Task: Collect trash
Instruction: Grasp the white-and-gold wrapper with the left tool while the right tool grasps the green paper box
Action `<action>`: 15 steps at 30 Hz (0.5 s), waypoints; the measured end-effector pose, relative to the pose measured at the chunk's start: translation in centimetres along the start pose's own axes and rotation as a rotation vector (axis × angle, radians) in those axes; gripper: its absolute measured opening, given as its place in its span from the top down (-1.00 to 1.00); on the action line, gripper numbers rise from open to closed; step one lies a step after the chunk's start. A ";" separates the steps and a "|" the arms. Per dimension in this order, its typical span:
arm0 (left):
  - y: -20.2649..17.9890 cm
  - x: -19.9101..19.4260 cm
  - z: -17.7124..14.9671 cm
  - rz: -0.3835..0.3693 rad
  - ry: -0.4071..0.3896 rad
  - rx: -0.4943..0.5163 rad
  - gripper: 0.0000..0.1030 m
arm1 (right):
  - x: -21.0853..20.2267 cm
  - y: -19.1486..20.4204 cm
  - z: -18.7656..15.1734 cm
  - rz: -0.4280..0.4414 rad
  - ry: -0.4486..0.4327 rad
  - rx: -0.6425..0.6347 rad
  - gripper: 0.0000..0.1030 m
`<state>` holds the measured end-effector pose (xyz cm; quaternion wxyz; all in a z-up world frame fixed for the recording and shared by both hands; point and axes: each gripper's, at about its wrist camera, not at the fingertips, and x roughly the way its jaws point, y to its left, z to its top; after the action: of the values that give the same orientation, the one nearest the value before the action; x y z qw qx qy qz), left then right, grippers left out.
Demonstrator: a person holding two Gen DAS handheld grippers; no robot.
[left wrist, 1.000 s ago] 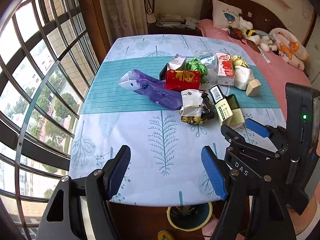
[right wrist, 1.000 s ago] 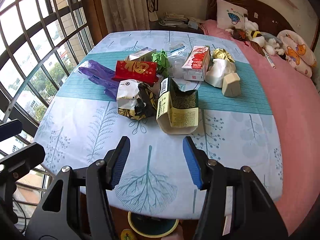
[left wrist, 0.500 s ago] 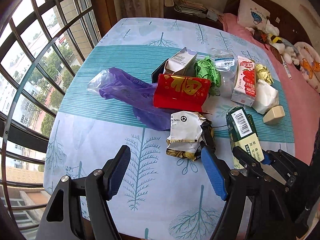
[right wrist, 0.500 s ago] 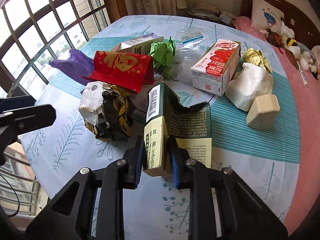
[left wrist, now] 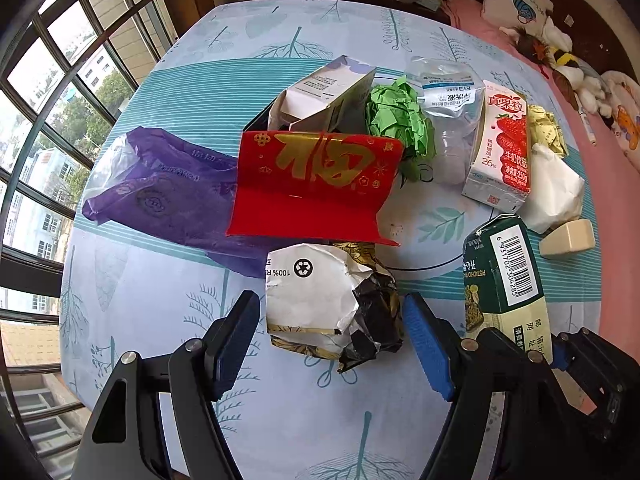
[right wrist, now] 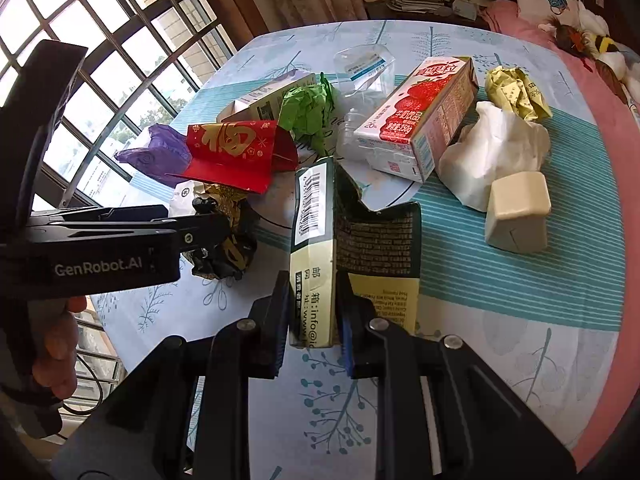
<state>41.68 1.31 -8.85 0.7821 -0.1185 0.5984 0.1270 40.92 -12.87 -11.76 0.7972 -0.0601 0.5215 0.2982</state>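
Both wrist views look steeply down, close, sharing the littered table.

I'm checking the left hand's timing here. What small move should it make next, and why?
Probably close the left gripper: its fingers stand open on either side of the crumpled wrapper, not yet pressing it, while the right gripper already grips the green carton.

"genrobot.ai" on left gripper (barcode on green carton)

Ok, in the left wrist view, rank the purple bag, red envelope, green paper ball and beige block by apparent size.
1. Purple bag and red envelope: look alike, not ranked.
2. Green paper ball.
3. Beige block.
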 end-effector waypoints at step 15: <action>-0.3 -0.3 -1.7 -0.042 -0.022 -0.002 -0.25 | -0.8 0.0 -0.3 0.030 0.005 0.012 0.67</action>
<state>40.14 0.45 -8.97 0.7909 -0.1302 0.5872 0.1125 40.42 -13.29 -11.21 0.7919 -0.0483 0.5258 0.3067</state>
